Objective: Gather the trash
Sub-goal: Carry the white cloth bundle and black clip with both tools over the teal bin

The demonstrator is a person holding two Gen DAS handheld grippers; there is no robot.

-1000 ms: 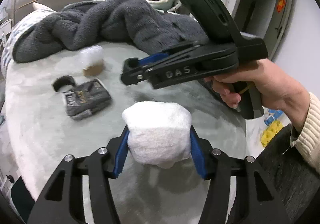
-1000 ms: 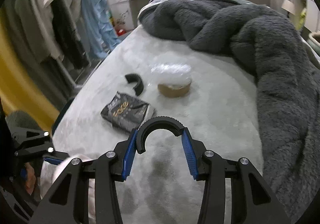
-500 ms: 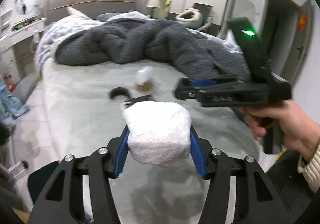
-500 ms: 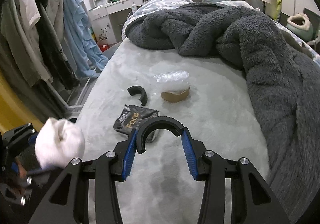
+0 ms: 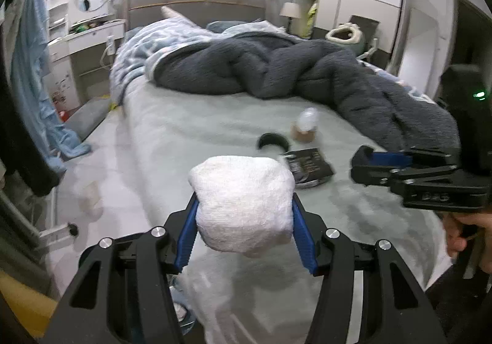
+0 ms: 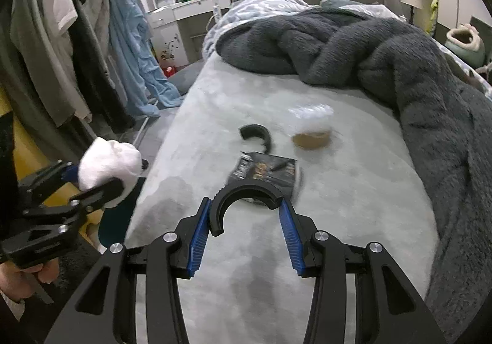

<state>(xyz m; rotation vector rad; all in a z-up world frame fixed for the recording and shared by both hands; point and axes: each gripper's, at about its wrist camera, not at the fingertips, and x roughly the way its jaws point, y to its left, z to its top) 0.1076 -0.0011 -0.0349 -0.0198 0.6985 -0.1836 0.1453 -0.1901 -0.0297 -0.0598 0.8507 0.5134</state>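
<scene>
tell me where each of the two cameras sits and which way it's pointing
Left wrist: on the left gripper, facing up the bed toward the headboard; its fingers clamp a white wad, the right gripper at right.
Right wrist: on the right gripper, facing along the bed; it clamps a black half ring, the left gripper at left.
Shared: the black packet, loose half ring, plastic cup, grey blanket.

Left gripper [image 5: 244, 222], right gripper [image 6: 246, 221]: black plastic frames, blue ribbed pads [image 6: 199, 233], silver screws [image 5: 157, 231]. Green light [image 5: 479, 94] on right body. Bare skin on hand [image 6: 26, 278].
</scene>
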